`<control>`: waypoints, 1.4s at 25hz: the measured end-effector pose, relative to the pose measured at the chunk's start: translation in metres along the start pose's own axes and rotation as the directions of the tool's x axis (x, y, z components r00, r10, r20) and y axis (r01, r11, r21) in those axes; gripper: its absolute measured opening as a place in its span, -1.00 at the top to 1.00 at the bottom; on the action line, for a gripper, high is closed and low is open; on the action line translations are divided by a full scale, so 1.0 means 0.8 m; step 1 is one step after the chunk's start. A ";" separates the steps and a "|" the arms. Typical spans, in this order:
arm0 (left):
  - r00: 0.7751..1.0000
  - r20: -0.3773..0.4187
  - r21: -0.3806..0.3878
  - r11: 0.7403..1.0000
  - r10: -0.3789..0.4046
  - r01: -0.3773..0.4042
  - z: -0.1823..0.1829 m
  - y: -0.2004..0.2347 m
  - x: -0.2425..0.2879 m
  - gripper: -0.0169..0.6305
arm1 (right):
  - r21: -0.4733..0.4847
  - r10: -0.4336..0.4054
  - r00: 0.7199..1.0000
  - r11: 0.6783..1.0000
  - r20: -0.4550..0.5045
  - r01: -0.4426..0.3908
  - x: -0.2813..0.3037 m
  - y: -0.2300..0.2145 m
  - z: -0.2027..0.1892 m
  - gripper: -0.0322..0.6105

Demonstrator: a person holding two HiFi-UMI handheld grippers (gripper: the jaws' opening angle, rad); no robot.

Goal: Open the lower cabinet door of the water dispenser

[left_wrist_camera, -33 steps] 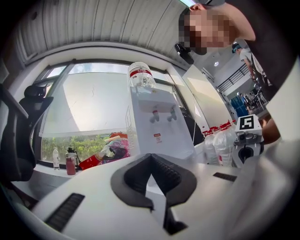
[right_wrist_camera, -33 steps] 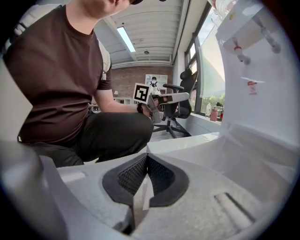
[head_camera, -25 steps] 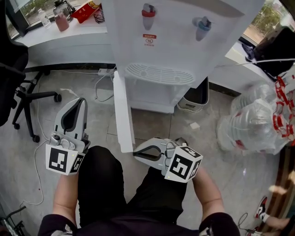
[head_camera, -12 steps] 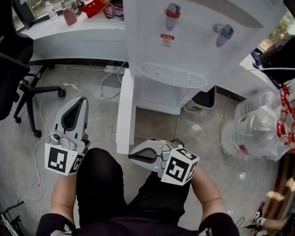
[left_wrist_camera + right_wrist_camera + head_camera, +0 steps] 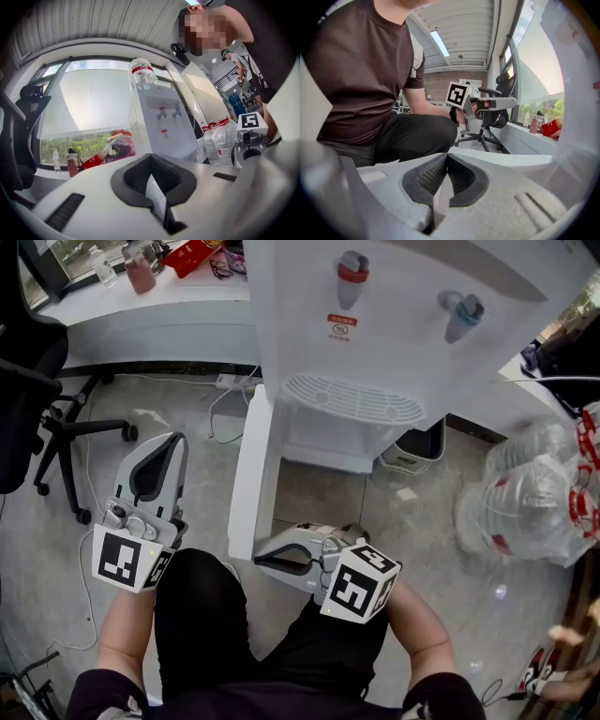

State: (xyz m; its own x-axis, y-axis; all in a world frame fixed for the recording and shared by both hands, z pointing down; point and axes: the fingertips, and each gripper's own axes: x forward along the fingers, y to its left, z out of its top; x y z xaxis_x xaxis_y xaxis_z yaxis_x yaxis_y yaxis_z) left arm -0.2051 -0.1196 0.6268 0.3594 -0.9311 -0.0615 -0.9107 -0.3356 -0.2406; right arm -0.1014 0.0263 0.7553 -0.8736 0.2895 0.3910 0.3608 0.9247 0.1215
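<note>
The lower cabinet door (image 5: 251, 474) is standing swung well out from the left front edge of the water dispenser (image 5: 394, 324), showing edge-on over the floor with the cabinet opening exposed beside it. To its left, the left gripper (image 5: 172, 440) is hovering level above the floor, clear of the door, its claw closed on nothing. At the door's free edge, the right gripper (image 5: 258, 561) is pointing slightly downward and across toward the left, claw pinched fully together with nothing between the pads. Its tip is sitting right at that edge, though whether it is touching cannot be told. The likely risk is that a closed claw has no hold on the panel, so a nudge could be slipping off the edge and letting the door drift back. A harder push could be driving the door toward the left gripper or the person's knee (image 5: 202, 587).
</note>
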 end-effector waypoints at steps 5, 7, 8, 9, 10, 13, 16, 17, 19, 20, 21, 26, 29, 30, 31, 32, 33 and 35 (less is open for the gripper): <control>0.997 0.011 0.037 0.996 -0.082 0.082 0.041 -0.011 0.031 0.93 | 0.057 -0.101 0.995 0.993 0.019 0.100 -0.035 -0.034 0.024 0.88; 0.993 0.028 0.030 0.993 -0.112 0.111 0.060 -0.018 0.039 0.93 | 0.079 -0.154 0.988 0.985 0.023 0.152 -0.053 -0.052 0.040 0.88; 0.990 0.030 0.014 0.991 -0.135 0.134 0.070 -0.025 0.041 0.93 | 0.091 -0.184 0.983 0.979 0.023 0.181 -0.066 -0.063 0.050 0.88; 0.986 0.023 -0.002 0.986 -0.164 0.164 0.079 -0.036 0.042 0.93 | 0.105 -0.215 0.976 0.972 0.027 0.211 -0.080 -0.075 0.063 0.88; 0.981 0.008 -0.011 0.981 -0.193 0.193 0.088 -0.045 0.043 0.93 | 0.125 -0.249 0.968 0.962 0.038 0.242 -0.096 -0.085 0.078 0.88; 0.972 -0.007 -0.041 0.971 -0.236 0.235 0.127 -0.057 0.055 0.93 | 0.204 -0.383 0.922 0.909 0.060 0.365 -0.150 -0.105 0.121 0.88; 0.965 0.001 -0.050 0.964 -0.263 0.262 0.174 -0.063 0.069 0.93 | 0.255 -0.507 0.862 0.834 0.006 0.489 -0.198 -0.119 0.144 0.88; 0.961 -0.001 -0.060 0.960 -0.275 0.274 0.188 -0.065 0.072 0.93 | 0.270 -0.530 0.848 0.814 -0.014 0.514 -0.210 -0.120 0.151 0.88; 0.958 0.003 -0.085 0.955 -0.286 0.286 0.219 -0.066 0.079 0.93 | 0.297 -0.566 0.824 0.781 -0.033 0.549 -0.230 -0.120 0.170 0.88; 0.958 0.007 -0.096 0.953 -0.287 0.287 0.235 -0.064 0.081 0.93 | 0.310 -0.580 0.814 0.768 -0.036 0.561 -0.238 -0.119 0.181 0.88; 0.957 0.009 -0.103 0.952 -0.288 0.288 0.250 -0.062 0.082 0.93 | 0.322 -0.591 0.806 0.756 -0.037 0.570 -0.244 -0.120 0.194 0.89; 0.950 0.002 -0.124 0.942 -0.313 0.311 0.322 -0.046 0.083 0.93 | 0.352 -0.631 0.774 0.713 -0.054 0.606 -0.275 -0.130 0.266 0.88; 0.945 -0.002 -0.136 0.936 -0.327 0.324 0.361 -0.037 0.085 0.93 | 0.350 -0.656 0.751 0.689 -0.072 0.635 -0.296 -0.135 0.308 0.88; 0.944 -0.002 -0.141 0.935 -0.330 0.327 0.372 -0.034 0.087 0.93 | 0.353 -0.687 0.725 0.667 -0.052 0.657 -0.308 -0.141 0.325 0.89; 0.943 0.001 -0.150 0.933 -0.332 0.328 0.382 -0.031 0.089 0.93 | 0.369 -0.736 0.677 0.629 -0.001 0.684 -0.323 -0.151 0.347 0.88; 0.943 0.003 -0.161 0.931 -0.332 0.328 0.390 -0.028 0.091 0.93 | 0.399 -0.789 0.611 0.581 0.061 0.710 -0.338 -0.163 0.372 0.88; 0.943 0.004 -0.173 0.929 -0.331 0.327 0.397 -0.024 0.093 0.93 | 0.429 -0.829 0.551 0.536 0.102 0.727 -0.351 -0.174 0.392 0.88; 0.945 0.004 -0.190 0.927 -0.327 0.322 0.409 -0.015 0.095 0.93 | 0.455 -0.867 0.486 0.477 0.105 0.752 -0.366 -0.188 0.416 0.89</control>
State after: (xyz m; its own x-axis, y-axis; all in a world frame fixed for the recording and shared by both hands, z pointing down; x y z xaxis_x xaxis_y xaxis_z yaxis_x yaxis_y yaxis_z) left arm -0.1004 -0.1398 0.3078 0.6386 -0.7693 0.0171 -0.7675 -0.6384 -0.0588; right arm -0.0084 -0.1156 0.3190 -0.7721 -0.6354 -0.0112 -0.6336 0.7711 -0.0634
